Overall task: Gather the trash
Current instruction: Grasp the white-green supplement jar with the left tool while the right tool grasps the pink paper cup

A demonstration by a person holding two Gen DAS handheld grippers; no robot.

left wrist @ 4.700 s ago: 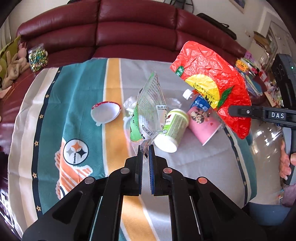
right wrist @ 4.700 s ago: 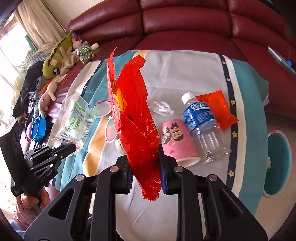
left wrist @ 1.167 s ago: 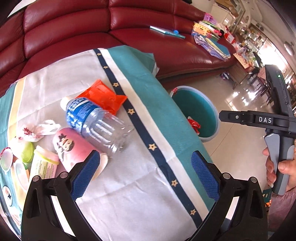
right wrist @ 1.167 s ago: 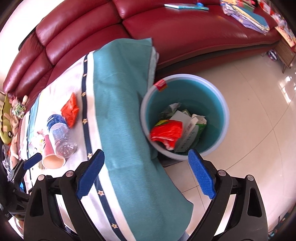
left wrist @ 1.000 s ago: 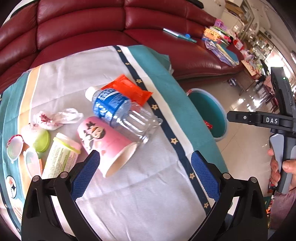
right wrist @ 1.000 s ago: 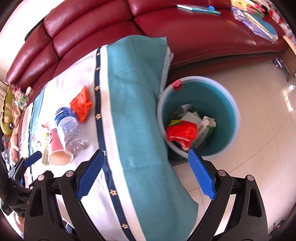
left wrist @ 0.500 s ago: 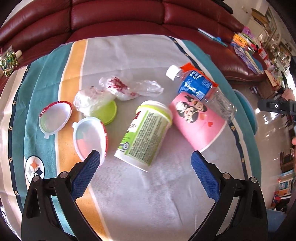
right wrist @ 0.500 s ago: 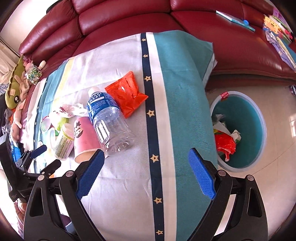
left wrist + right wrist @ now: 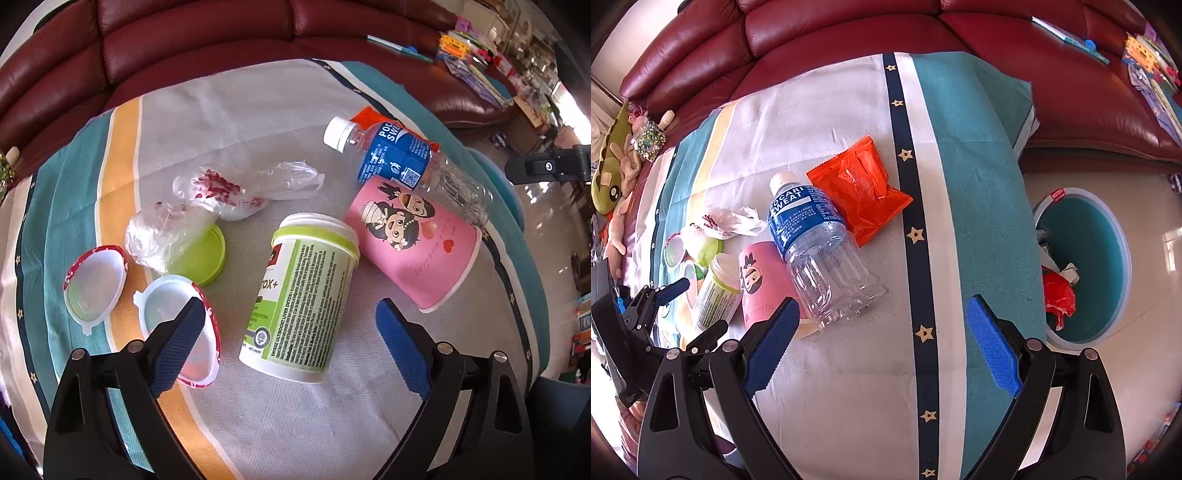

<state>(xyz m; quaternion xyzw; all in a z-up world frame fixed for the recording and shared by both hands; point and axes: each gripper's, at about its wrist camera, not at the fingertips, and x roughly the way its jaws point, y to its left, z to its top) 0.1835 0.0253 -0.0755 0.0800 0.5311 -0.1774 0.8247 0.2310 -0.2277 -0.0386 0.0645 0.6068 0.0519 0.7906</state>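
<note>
The dark red leather sofa curves behind a desk draped in a striped teal, white and orange cloth. On the floor just beside the cloth's teal edge stands a round teal plastic bin, holding crumpled red wrapper and white paper scraps.

On the cloth, the trash lies in a loose cluster. A clear plastic bottle with a blue label and white cap lies on its side, touching a pink paper cup with a cartoon couple, also tipped over. An orange foil snack packet sits just beside the bottle, partly under it in the left view. A white tub with a green printed label lies on its side next to the cup. Near it are a crumpled clear plastic bag with red print, a round lime green lid and 2 white lids with red rims.

The left tool is spread wide, empty, hovering over the green-labelled tub. The right tool is likewise spread wide and empty, above the bottle's base.
</note>
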